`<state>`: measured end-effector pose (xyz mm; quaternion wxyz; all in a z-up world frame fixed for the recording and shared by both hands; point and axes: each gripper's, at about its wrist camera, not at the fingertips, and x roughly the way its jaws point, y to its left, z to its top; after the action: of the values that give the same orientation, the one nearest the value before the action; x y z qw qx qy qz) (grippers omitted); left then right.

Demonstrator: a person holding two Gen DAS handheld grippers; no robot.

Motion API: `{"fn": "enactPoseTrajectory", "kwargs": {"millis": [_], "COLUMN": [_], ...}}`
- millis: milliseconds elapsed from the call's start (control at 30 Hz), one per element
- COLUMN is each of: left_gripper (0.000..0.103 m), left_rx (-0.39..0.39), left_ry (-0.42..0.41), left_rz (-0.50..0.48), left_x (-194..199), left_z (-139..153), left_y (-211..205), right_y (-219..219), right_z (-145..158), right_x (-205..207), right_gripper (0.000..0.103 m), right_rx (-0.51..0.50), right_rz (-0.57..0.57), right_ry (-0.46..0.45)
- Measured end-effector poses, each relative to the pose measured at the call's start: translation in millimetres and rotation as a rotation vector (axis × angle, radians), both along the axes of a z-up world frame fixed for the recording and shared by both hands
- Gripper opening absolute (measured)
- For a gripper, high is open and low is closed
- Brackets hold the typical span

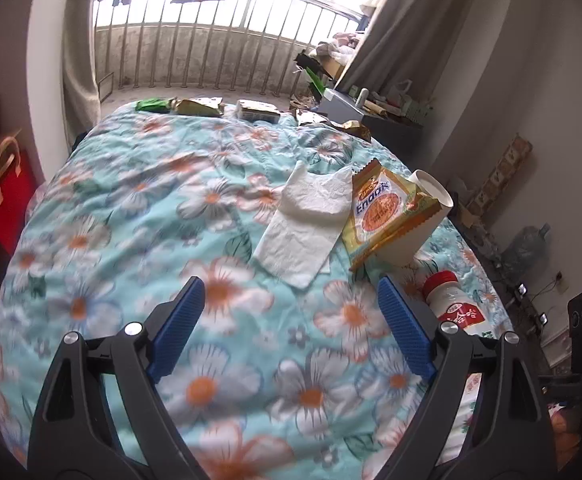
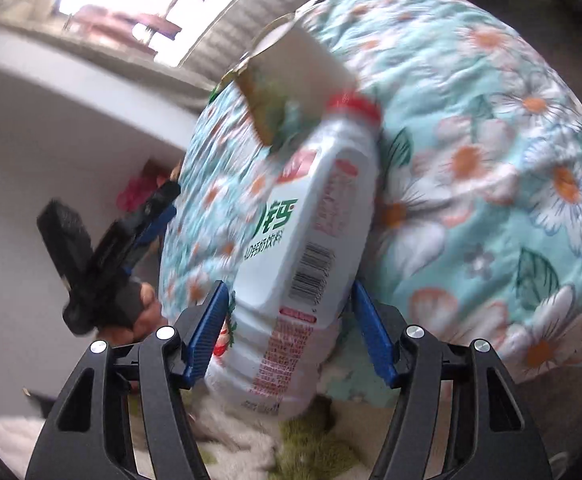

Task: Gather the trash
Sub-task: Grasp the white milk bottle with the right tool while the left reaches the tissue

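While the floral quilt [image 1: 131,240] is lying across the bed, I am clamping my right gripper [image 2: 287,328] onto the white bottle [image 2: 311,220] at its right edge. Next, I judge, it needs lifting away. My left gripper [image 1: 291,320] is hovering open, near the tissue [image 1: 307,220] and snack wrapper [image 1: 383,216].
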<state>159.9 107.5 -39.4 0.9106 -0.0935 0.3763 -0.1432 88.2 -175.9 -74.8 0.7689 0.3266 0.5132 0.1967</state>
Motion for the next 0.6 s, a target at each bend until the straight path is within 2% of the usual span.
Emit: {"fn": "enactPoseTrajectory", "kwargs": {"millis": [133, 200, 267, 433, 533, 567, 600], "left_gripper": [0.083, 0.074, 0.073, 0.064, 0.055, 0.049, 0.040], "left_rx": [0.036, 0.048, 0.072, 0.156, 0.216, 0.225, 0.228], "left_ry": [0.059, 0.098, 0.130, 0.191, 0.184, 0.173, 0.167], "left_rz": [-0.059, -0.094, -0.136, -0.202, -0.204, -0.205, -0.208], "left_x": [40.9, 63.4, 86.3, 121.5, 128.4, 127.9, 126.9], "left_z": [-5.1, -10.1, -17.7, -40.7, -50.0, -50.0, -49.7], "left_y": [-9.9, -16.7, -26.4, -50.2, -60.1, -61.2, -61.9], "right_y": [-15.3, -18.0, -20.3, -14.1, -11.2, -12.4, -13.7], "right_z": [-4.1, -6.0, -7.9, -19.5, -28.7, -30.1, -31.8], "right_x": [12.9, 16.8, 20.7, 25.6, 25.9, 25.4, 25.2], "right_gripper": [0.062, 0.062, 0.062, 0.062, 0.063, 0.063, 0.063], "right_rx": [0.009, 0.029, 0.032, 0.068, 0.079, 0.089, 0.099], "right_rz": [-0.064, -0.071, -0.068, -0.032, -0.025, -0.026, -0.025], "right_ry": [0.011, 0.012, 0.009, 0.022, 0.024, 0.026, 0.026]}}
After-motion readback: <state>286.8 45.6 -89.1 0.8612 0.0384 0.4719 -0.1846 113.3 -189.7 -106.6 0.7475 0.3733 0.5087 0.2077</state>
